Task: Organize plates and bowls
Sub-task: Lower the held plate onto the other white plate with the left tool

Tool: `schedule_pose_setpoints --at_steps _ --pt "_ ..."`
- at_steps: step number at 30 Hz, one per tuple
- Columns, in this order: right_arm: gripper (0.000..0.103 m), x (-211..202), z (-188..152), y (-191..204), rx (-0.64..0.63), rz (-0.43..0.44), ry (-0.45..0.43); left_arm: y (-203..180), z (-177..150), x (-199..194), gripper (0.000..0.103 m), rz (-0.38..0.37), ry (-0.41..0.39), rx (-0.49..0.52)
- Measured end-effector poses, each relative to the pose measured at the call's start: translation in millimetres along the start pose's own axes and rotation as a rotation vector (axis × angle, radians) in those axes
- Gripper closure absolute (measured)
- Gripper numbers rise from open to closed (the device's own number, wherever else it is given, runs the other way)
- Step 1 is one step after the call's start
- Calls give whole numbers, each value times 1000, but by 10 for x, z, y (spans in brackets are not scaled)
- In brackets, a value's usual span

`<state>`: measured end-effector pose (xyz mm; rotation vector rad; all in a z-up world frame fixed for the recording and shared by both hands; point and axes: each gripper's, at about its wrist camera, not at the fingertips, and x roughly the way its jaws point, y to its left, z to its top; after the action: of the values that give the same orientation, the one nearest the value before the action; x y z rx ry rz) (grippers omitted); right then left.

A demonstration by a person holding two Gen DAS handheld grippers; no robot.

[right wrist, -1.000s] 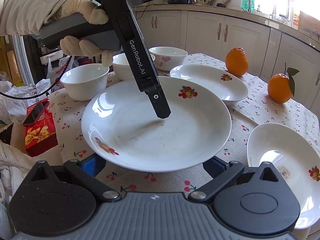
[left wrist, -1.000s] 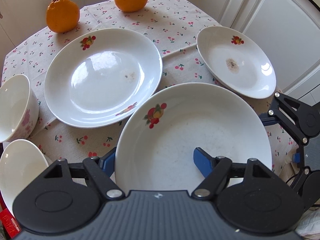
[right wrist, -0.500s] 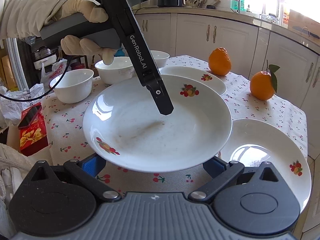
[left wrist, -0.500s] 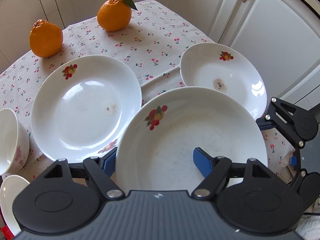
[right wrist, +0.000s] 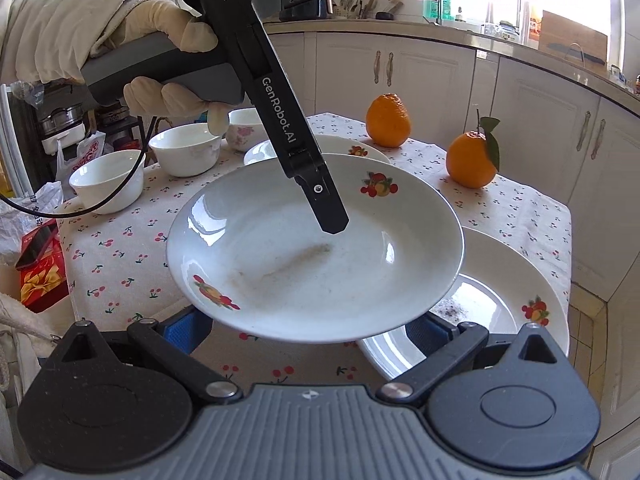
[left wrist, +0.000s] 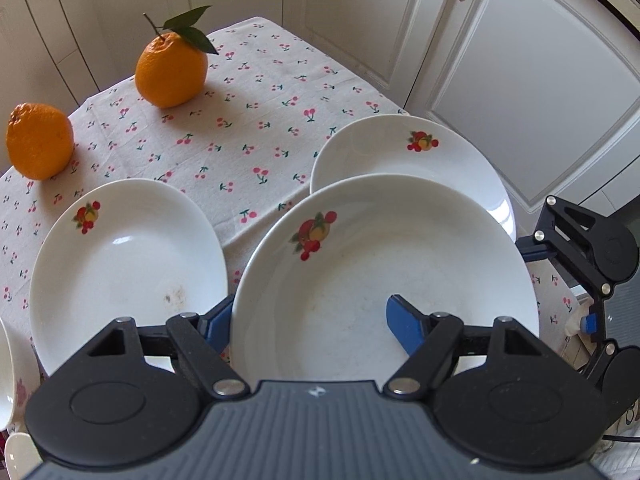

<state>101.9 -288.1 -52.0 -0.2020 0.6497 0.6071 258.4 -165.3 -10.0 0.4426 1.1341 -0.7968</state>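
A white plate with a fruit print point(left wrist: 380, 264) hangs in the air, tilted. My left gripper point(left wrist: 312, 320) is shut on its near rim, one finger point(right wrist: 320, 200) inside the dish and the other hidden under it. The lifted plate point(right wrist: 312, 260) partly overlaps a smaller stained plate point(right wrist: 500, 300) lying at the table's right edge point(left wrist: 400, 152). Another plate point(left wrist: 120, 264) lies on the cloth to the left. My right gripper point(right wrist: 306, 328) stands open and wide below the held plate's edge, with no pad pressing on it.
Three white bowls point(right wrist: 108, 184) point(right wrist: 186, 154) point(right wrist: 244, 132) stand at the table's far left. Two oranges point(left wrist: 172, 68) point(left wrist: 38, 142) sit on the cherry-print cloth point(left wrist: 260, 120). White cabinets point(left wrist: 520, 80) close in beyond the table's right edge. A gloved hand point(right wrist: 160, 92) holds the left gripper.
The left gripper has carried the plate to the right, so that it now overlaps the smaller stained plate. The right gripper has followed under it, still open.
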Motion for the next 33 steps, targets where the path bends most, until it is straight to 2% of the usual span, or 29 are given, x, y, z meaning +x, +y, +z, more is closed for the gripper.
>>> schedule_pose_setpoints --at_steps 19,33 --pt "0 -289 -290 -356 105 -130 2 -427 569 389 26 -60 7 130" --pt "0 -333 -364 -476 169 -171 -2 -482 742 601 26 -98 7 143"
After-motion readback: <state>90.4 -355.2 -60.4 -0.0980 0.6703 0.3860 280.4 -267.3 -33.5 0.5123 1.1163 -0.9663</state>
